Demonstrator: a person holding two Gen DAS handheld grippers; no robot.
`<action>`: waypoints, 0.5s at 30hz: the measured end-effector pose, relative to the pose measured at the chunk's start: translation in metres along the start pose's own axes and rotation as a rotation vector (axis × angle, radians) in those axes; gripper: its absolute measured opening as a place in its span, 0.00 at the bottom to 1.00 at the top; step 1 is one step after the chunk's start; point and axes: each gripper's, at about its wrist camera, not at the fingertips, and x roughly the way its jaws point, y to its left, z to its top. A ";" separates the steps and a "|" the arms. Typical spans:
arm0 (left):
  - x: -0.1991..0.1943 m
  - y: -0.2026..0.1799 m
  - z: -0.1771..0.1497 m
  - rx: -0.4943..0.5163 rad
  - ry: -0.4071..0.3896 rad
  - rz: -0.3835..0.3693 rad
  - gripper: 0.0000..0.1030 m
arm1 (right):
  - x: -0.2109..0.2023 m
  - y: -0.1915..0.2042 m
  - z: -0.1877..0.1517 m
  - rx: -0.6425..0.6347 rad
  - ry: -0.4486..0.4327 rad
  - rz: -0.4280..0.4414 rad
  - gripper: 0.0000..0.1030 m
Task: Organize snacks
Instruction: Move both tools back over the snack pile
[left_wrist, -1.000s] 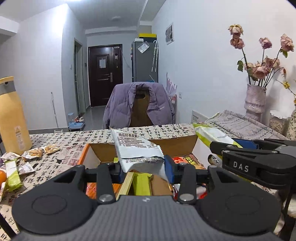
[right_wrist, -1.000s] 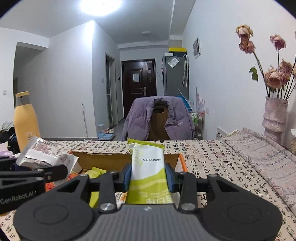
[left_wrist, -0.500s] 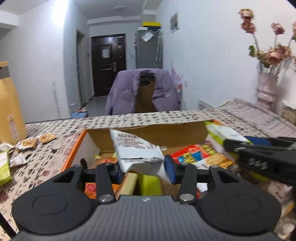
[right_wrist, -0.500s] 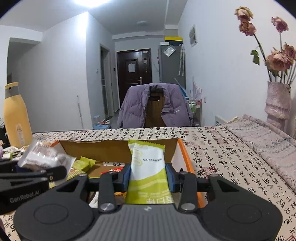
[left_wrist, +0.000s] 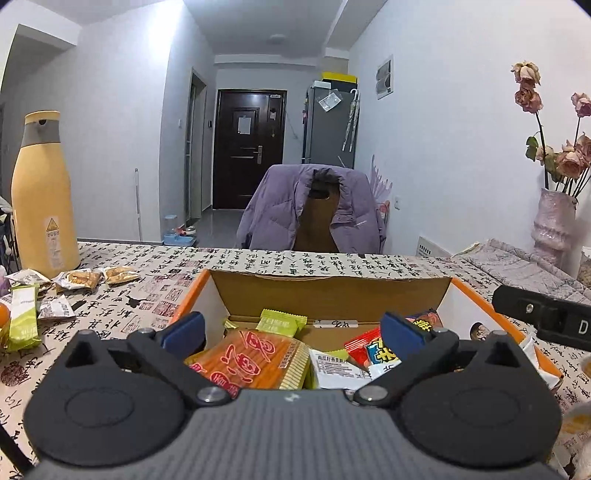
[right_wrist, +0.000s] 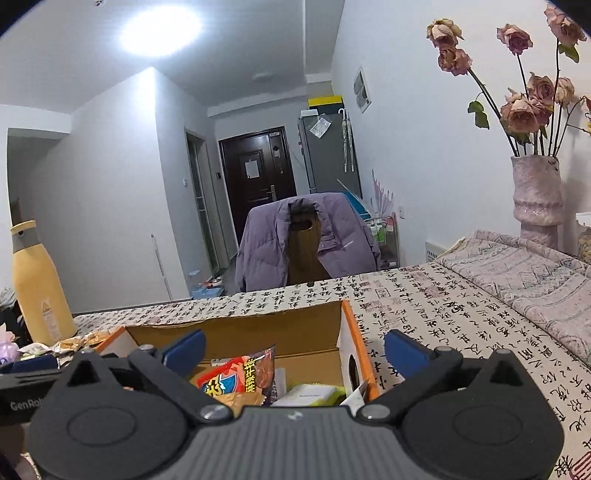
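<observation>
Tablecloth (left_wrist: 332, 260) bears one box (left_wrist: 325, 291), two claws opening.

White walls (left_wrist: 110, 110) — dark door (left_wrist: 249, 149)

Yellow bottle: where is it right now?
The yellow bottle stands upright at the table's far left edge in both wrist views, left of the cardboard box, just behind the loose snack packets.

Right gripper (right_wrist: 293, 350) with jaws opening, nothing between them, above orange-rimmed box (right_wrist: 347, 321) of snack packets, red packet (right_wrist: 236, 376) inside, patterned counter (right_wrist: 424, 306) beyond
</observation>
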 end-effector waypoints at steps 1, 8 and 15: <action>-0.001 -0.001 0.000 0.000 0.000 0.001 1.00 | 0.000 0.000 0.000 -0.002 -0.002 -0.001 1.00; -0.018 -0.003 0.019 -0.042 -0.020 0.014 1.00 | -0.007 0.005 0.009 -0.006 -0.003 -0.011 1.00; -0.052 0.000 0.027 -0.046 -0.037 -0.005 1.00 | -0.036 0.011 0.021 -0.033 -0.016 -0.003 1.00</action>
